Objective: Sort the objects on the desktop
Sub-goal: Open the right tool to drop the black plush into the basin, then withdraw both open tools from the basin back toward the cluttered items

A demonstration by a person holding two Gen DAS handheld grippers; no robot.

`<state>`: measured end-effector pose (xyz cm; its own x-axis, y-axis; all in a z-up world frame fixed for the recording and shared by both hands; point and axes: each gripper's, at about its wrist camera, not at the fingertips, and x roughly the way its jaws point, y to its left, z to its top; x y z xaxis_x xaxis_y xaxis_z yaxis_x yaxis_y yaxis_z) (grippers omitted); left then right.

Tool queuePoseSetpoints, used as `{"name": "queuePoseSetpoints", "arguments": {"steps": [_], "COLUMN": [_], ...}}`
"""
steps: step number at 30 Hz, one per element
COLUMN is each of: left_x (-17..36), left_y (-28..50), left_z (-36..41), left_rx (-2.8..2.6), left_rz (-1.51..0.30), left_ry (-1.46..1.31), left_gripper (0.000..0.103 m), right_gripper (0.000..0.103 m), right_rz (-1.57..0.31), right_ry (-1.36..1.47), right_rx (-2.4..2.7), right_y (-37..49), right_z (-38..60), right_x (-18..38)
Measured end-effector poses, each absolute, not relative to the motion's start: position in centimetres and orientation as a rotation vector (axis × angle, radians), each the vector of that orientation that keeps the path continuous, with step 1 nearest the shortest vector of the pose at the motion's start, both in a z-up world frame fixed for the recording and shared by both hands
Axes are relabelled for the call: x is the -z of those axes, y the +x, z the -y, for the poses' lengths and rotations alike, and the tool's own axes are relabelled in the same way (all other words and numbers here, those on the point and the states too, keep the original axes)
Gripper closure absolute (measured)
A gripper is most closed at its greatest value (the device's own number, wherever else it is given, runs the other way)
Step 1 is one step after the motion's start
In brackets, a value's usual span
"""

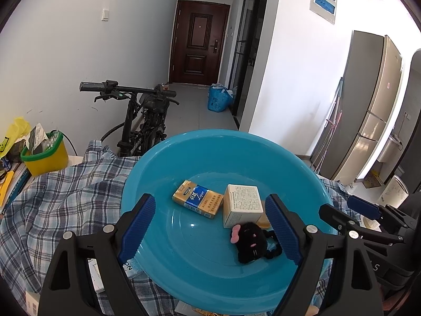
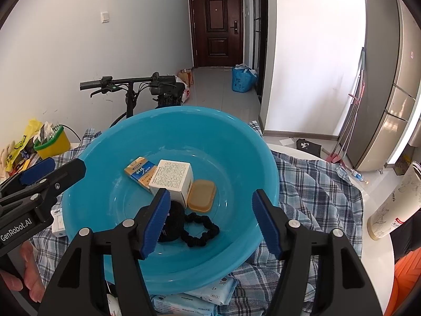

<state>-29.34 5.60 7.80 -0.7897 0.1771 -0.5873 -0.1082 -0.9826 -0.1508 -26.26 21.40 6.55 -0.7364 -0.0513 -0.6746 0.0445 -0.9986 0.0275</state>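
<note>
Four things already placed in blue basin (image 2: 236,137): cigarette pack (image 2: 139,169), white box (image 2: 172,179), tan case (image 2: 202,195), black hair tie (image 2: 202,227); tissue packs (image 2: 200,296) beside basin left unsorted; left gripper (image 1: 213,226) and right gripper (image 2: 210,221) held apart, nothing gripped

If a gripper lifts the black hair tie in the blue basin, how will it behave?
The hair tie is probably floppy: its ruffled fabric loop lies in an uneven shape on the basin floor. It looks light, and the plush head on it would likely hang lower. The fabric should not slip much.
</note>
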Motion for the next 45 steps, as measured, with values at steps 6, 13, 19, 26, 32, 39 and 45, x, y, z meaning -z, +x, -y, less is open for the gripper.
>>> {"name": "queuePoseSetpoints", "arguments": {"steps": [6,13,19,26,32,39,45], "left_x": [-9.3,-11.7,-12.4,-12.6,-13.1,-14.0,-15.3], "left_y": [-27.4,-23.9,-23.9,-23.4,-22.7,-22.0,-19.8], "left_z": [-6.2,-5.4,-4.4,-5.1,-5.6,-5.4,-4.3], "left_rx": [-2.938,-2.992,-3.011,-3.018,-3.011,-2.997,-2.988], "left_rz": [0.064,0.072,0.089,0.069,0.033,0.043,0.068], "left_ry": [-0.702,-0.295,-0.287,-0.304,-0.288,-0.324,-0.309], "left_gripper": [0.016,0.000,0.000,0.000,0.000,0.000,0.000], "right_gripper": [0.034,0.000,0.000,0.000,0.000,0.000,0.000], "right_rz": [0.047,0.017,0.023,-0.003,-0.011,-0.016,0.014], "right_ry": [0.897,0.619,0.521,0.535,0.526,0.494,0.421], "right_rx": [2.961,3.048,3.085,3.097,3.095,3.099,3.086], "right_y": [-24.8,-22.6,-21.8,-21.9,-21.7,-21.0,-19.5], "right_z": [-21.8,-21.6,-21.4,-21.4,-21.4,-21.3,-20.9], "right_x": [-8.5,-10.9,-12.1,-11.8,-11.9,-12.5,-13.7]}}
